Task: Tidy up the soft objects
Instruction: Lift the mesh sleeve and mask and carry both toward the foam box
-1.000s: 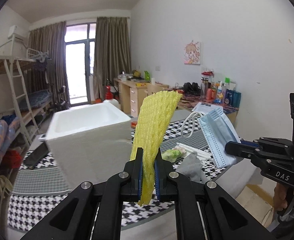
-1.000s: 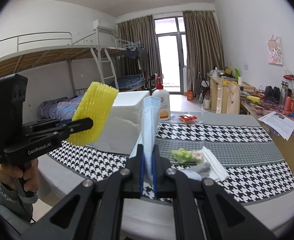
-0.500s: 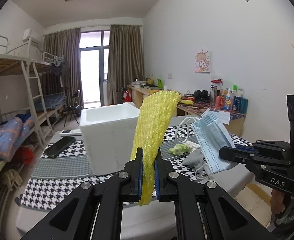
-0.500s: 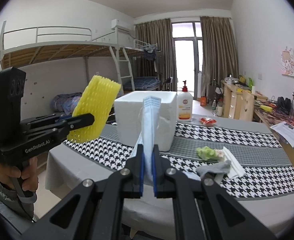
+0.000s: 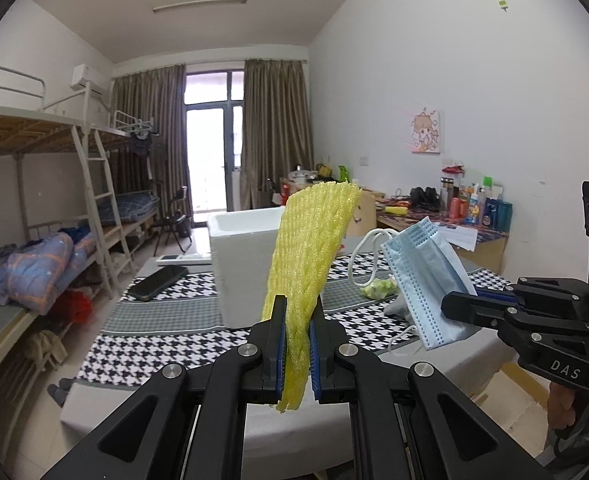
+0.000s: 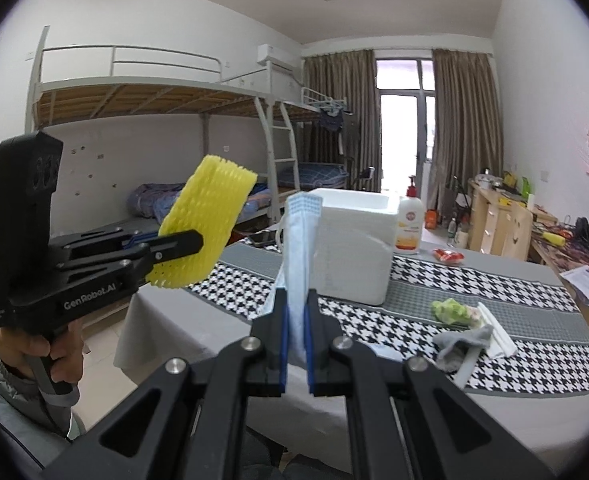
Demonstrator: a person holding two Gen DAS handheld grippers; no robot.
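Only right view shows bottle (image 6: 408, 224); left tool (image 5: 296, 344) pinches foam net (image 5: 310, 248), right tool (image 6: 295, 336) mask (image 6: 299, 248).

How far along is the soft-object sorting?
Done: nothing visibly stowed; the white foam box interior is not visible. In hand: left gripper is shut on the yellow foam net, right gripper on the blue face mask, both held short of the table. Left: the grey cloth and green wad lie on the tablecloth.

Both wrist cameras looking along their fingers from off the near edge, sharing the table (image 5: 162, 316) and white box (image 6: 354, 248), each catching the other gripper.
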